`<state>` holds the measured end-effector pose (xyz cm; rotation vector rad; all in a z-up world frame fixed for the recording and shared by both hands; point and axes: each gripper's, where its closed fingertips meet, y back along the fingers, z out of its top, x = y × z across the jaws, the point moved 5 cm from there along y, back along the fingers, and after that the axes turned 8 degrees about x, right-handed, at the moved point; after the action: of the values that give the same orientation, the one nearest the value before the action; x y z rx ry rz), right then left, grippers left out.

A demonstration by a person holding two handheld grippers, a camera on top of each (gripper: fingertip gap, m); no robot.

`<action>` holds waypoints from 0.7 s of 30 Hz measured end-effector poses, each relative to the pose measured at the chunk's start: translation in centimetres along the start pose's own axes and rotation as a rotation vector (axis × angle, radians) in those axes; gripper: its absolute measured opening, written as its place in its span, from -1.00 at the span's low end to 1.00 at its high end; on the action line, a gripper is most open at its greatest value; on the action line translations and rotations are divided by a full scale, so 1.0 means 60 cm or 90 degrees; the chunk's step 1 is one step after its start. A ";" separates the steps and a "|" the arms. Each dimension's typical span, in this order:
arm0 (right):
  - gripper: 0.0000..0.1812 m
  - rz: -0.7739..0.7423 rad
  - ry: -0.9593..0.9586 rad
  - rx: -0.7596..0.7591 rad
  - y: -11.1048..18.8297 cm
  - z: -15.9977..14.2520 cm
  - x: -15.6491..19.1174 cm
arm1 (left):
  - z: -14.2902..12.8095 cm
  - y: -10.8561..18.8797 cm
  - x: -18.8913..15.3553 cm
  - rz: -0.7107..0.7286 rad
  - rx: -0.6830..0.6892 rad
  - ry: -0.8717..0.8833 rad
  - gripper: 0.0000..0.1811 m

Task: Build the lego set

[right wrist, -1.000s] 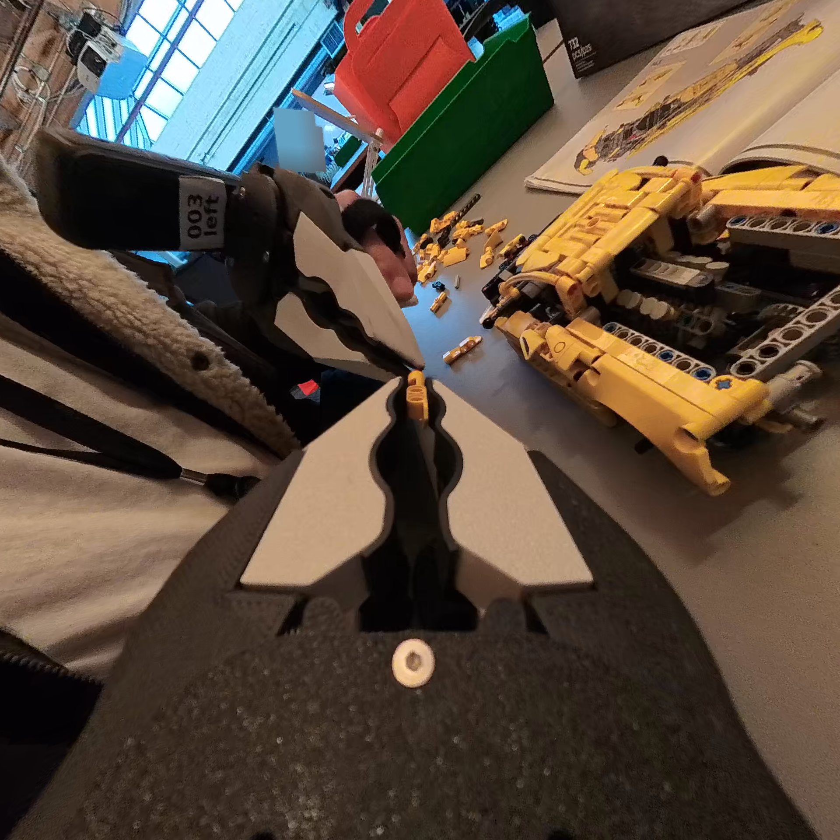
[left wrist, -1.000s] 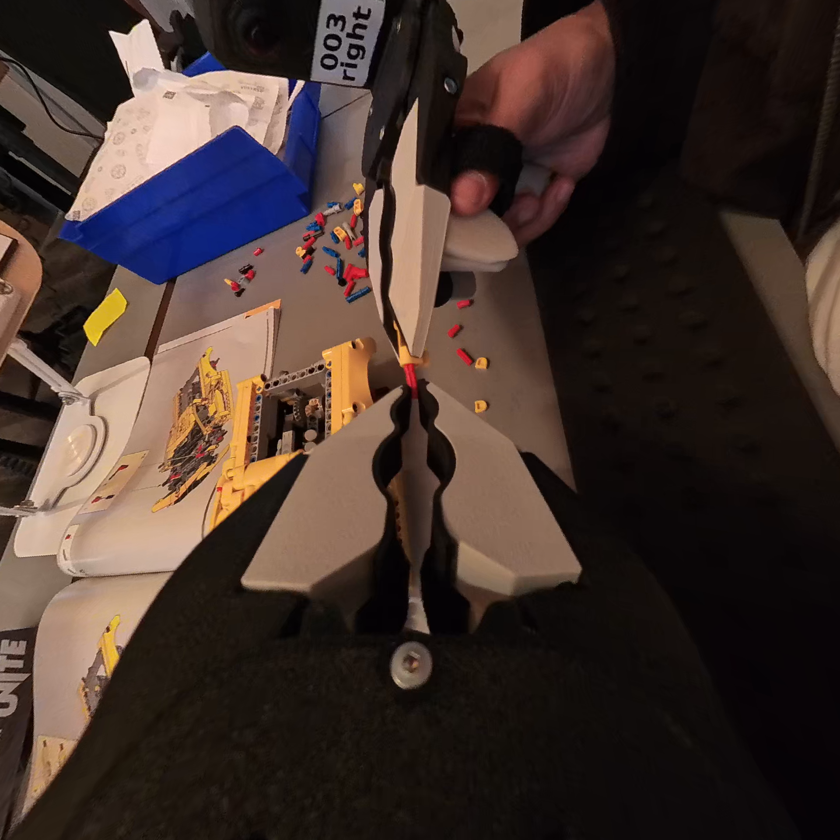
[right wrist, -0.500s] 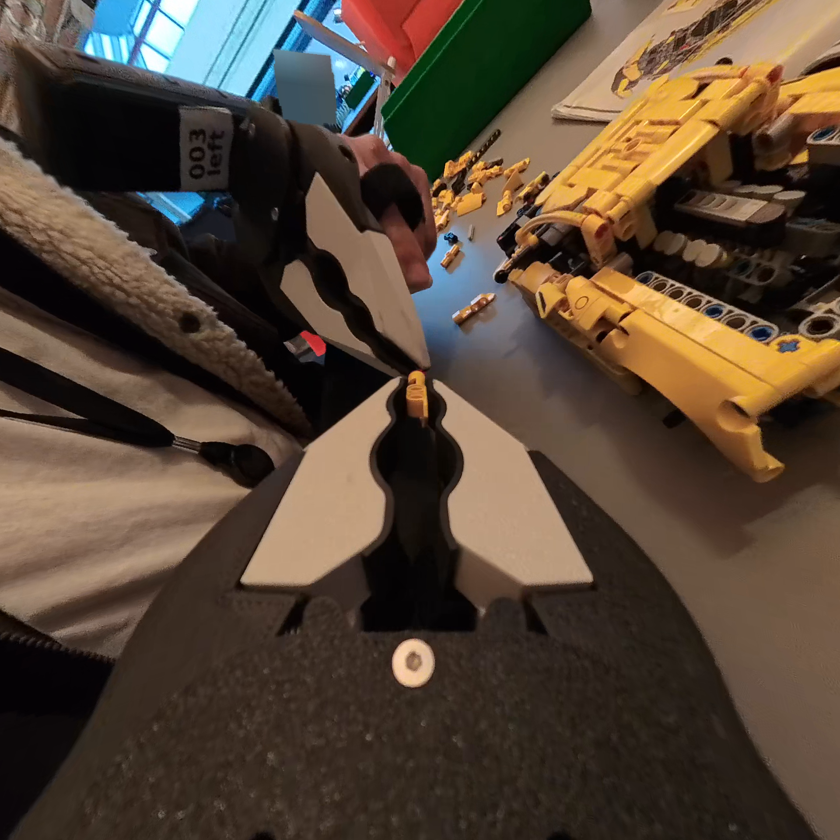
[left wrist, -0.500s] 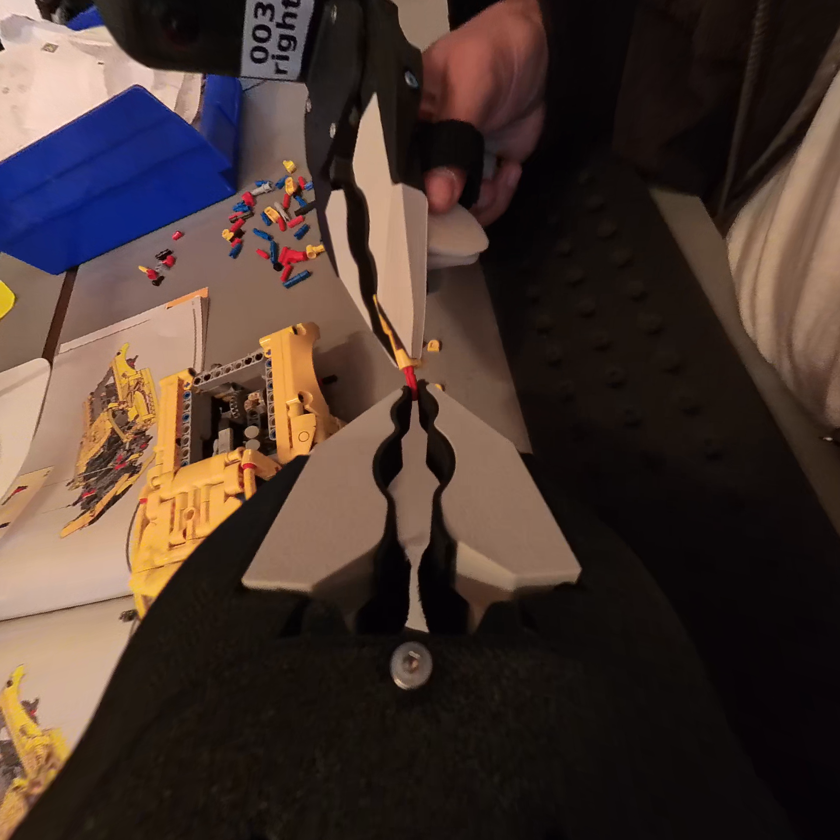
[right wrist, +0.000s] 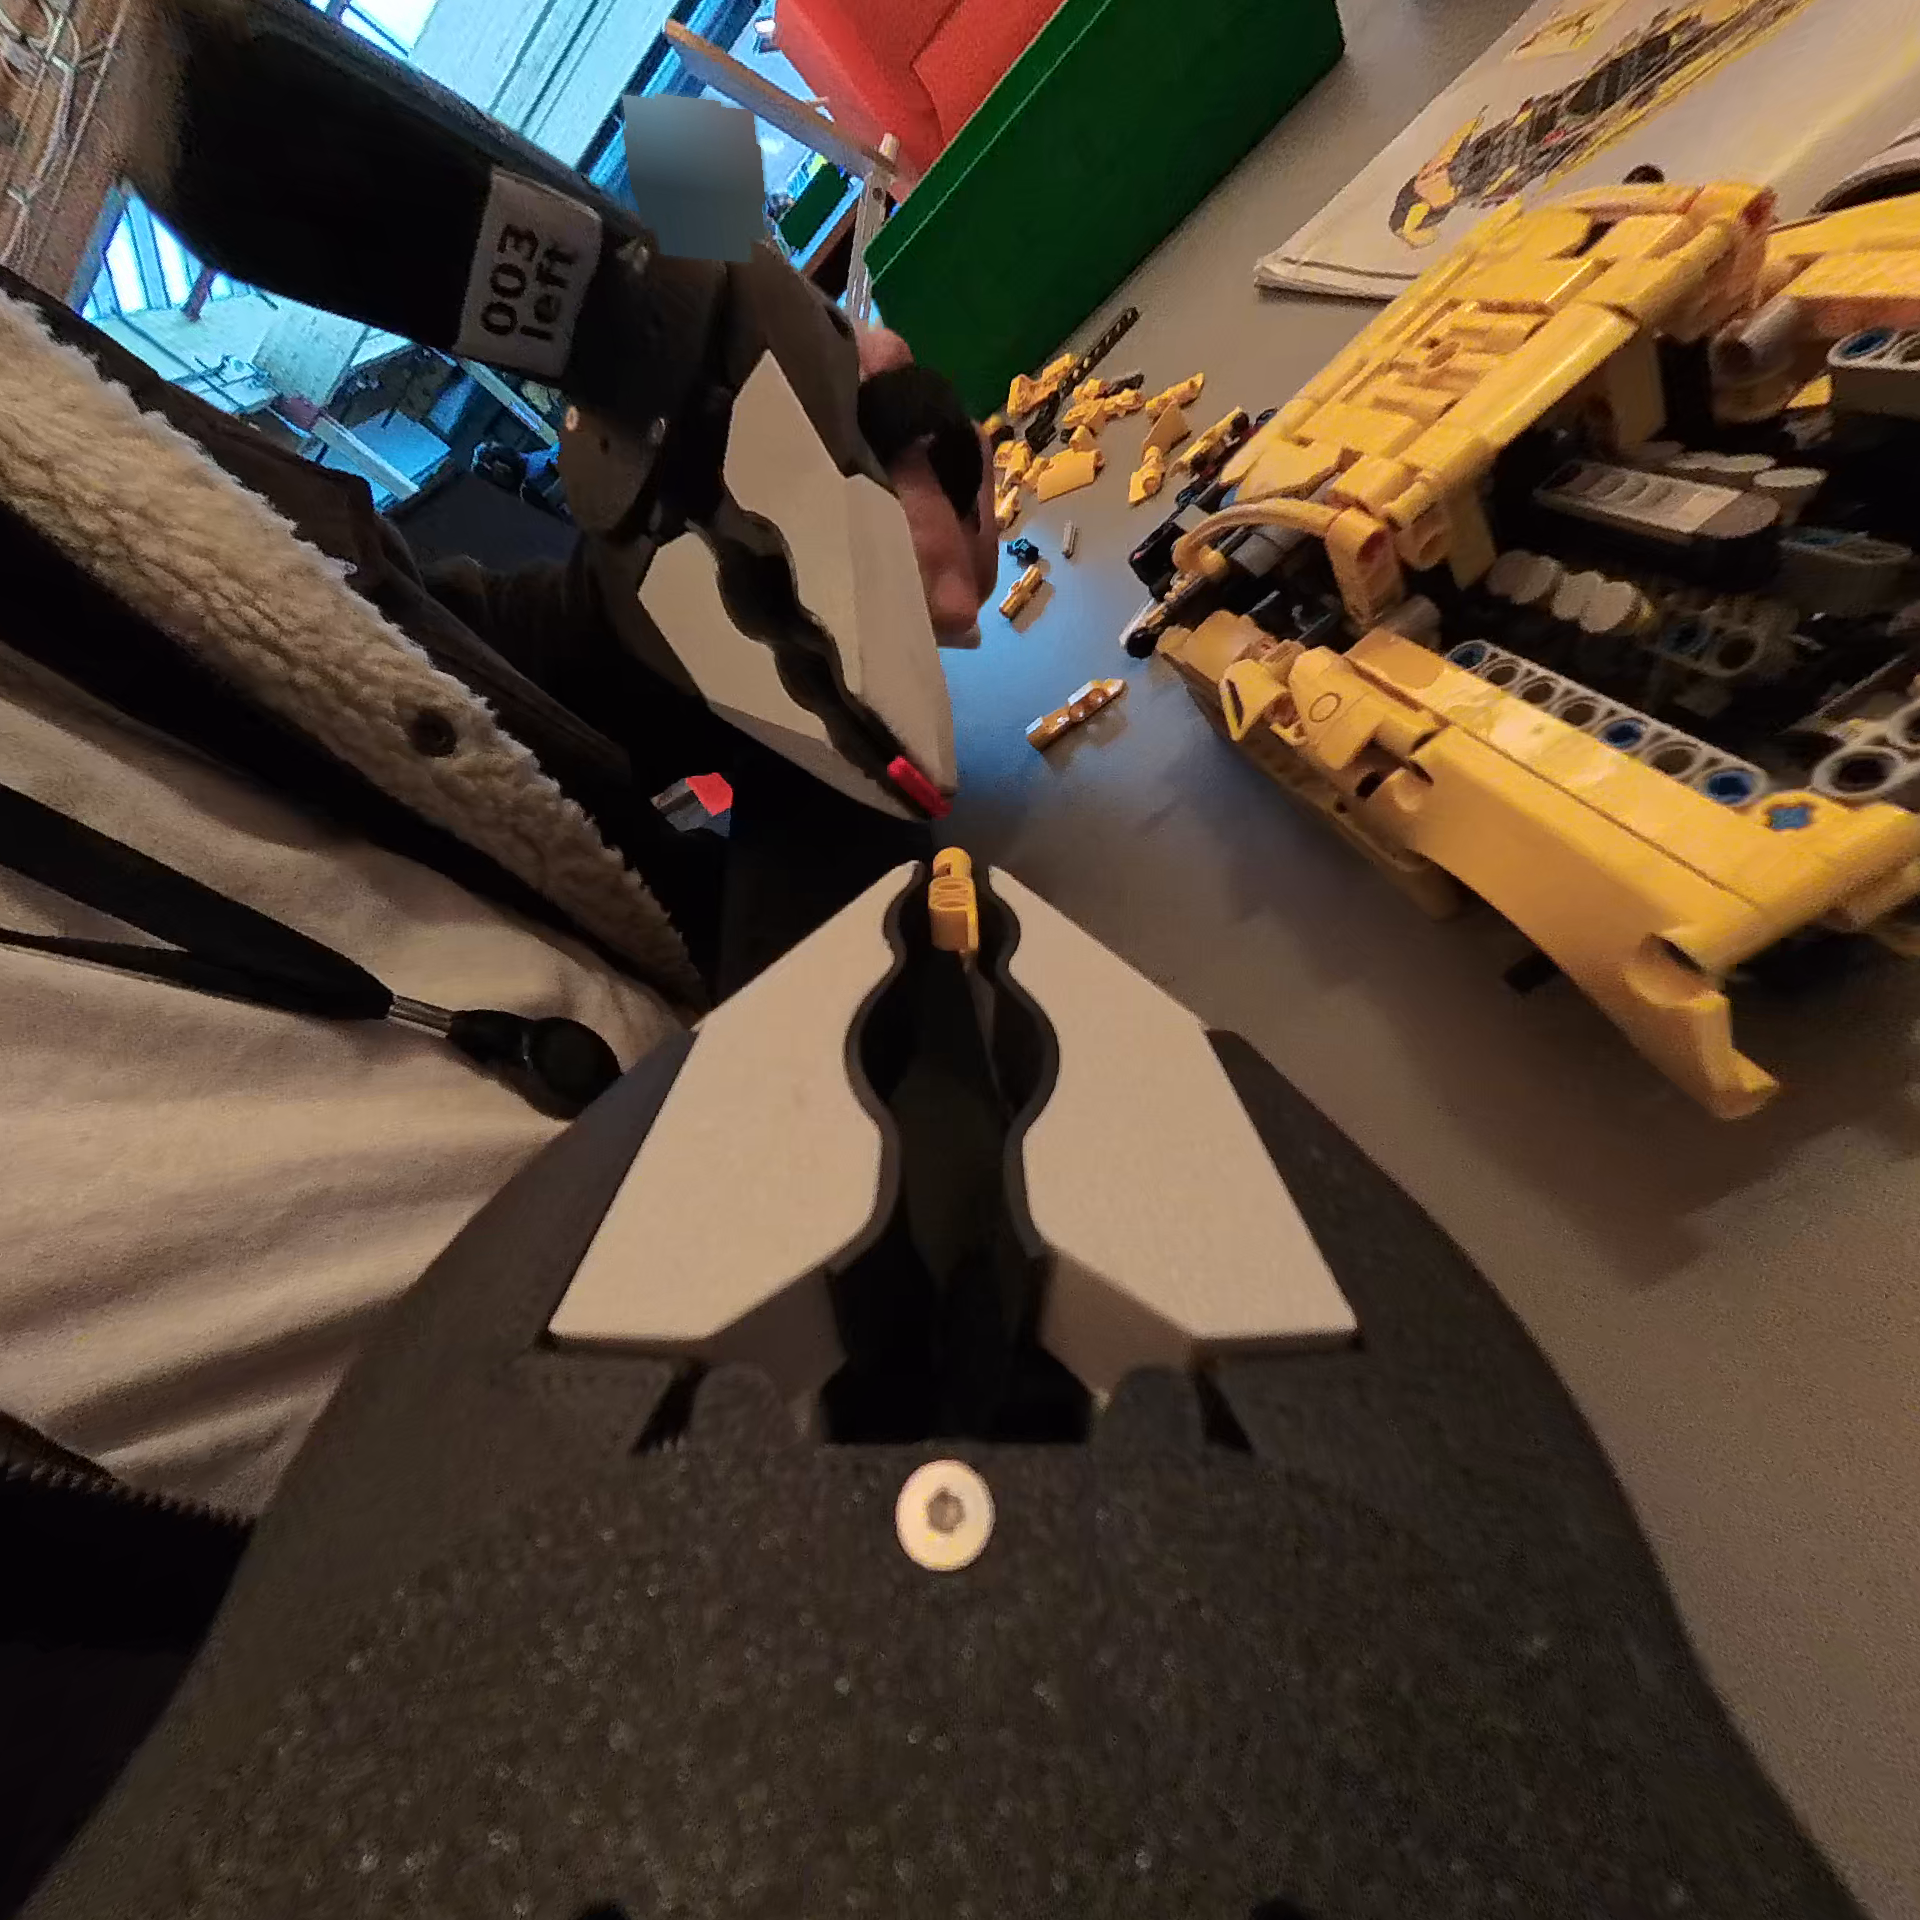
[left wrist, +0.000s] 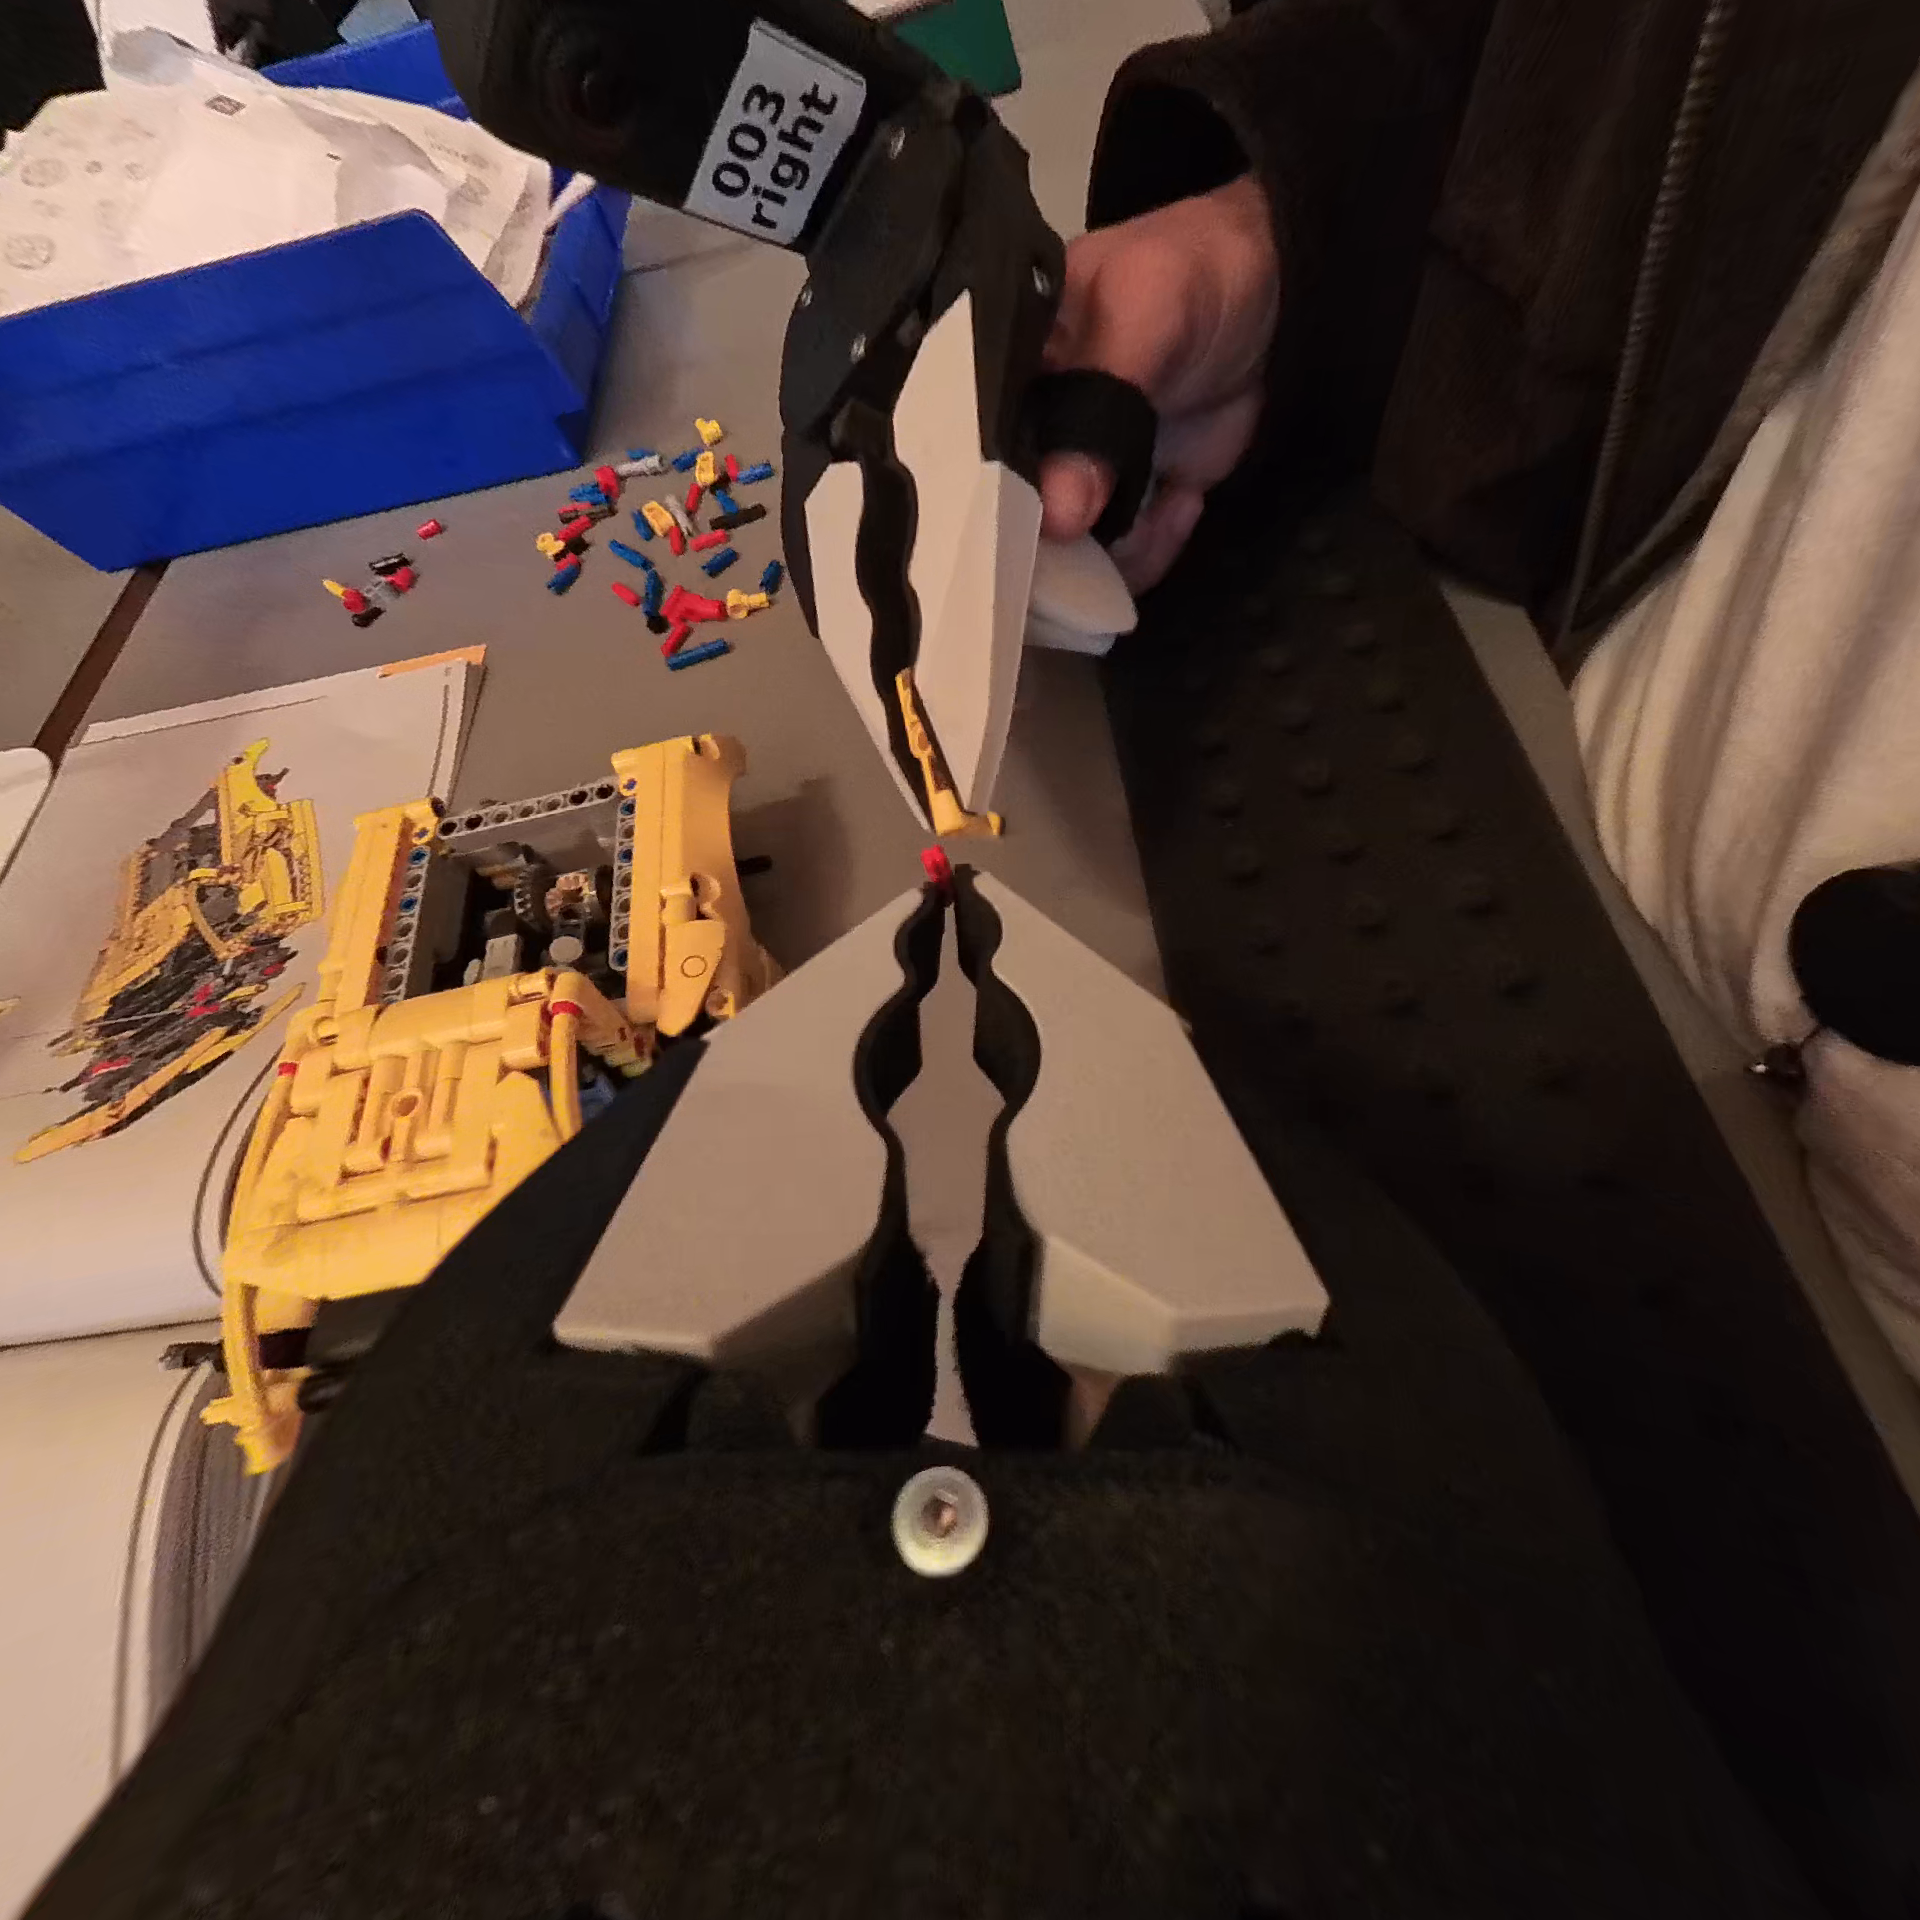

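My left gripper (left wrist: 943, 894) is shut on a small red pin (left wrist: 934, 861), which also shows in the right wrist view (right wrist: 916, 783). My right gripper (right wrist: 951, 883) is shut on a small yellow connector piece (right wrist: 951, 902), also seen in the left wrist view (left wrist: 935, 764). The two grippers point tip to tip above the table's near edge, a small gap between the pin and the connector. The half-built yellow lego vehicle (left wrist: 488, 987) lies on the grey table, to the left of the tips; in the right wrist view it (right wrist: 1558, 644) lies to the right.
Loose red, blue and yellow pins (left wrist: 665, 540) lie behind the model. A blue bin (left wrist: 270, 364) with paper stands at the back left. An instruction booklet (left wrist: 187, 883) lies beside the model. A green bin (right wrist: 1091, 177) and yellow loose parts (right wrist: 1091, 436) lie beyond the model. My left and right fingertips are right by each other.
The red pin and the yellow connector touched earlier; now the grippers have drawn slightly apart, each still holding its piece. Both views have shifted relative to the model.
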<state>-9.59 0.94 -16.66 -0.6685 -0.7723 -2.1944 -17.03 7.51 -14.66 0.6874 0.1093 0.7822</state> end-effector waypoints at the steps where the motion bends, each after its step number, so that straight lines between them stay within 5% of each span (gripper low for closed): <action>1: -0.93 -0.003 0.002 0.004 -0.003 -0.001 0.000 | 0.001 0.001 -0.001 0.001 -0.016 0.011 -0.98; 7: -0.93 0.029 0.018 -0.111 0.013 0.039 0.017 | -0.005 0.001 0.005 0.033 -0.066 0.061 -0.98; 21: -0.93 -0.058 0.092 -0.009 -0.020 0.023 0.017 | -0.011 -0.013 -0.006 0.034 0.016 0.031 -0.97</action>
<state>-10.79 2.14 -15.45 -0.4848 -0.7251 -2.3039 -17.01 7.23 -15.73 0.6969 0.1455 0.8499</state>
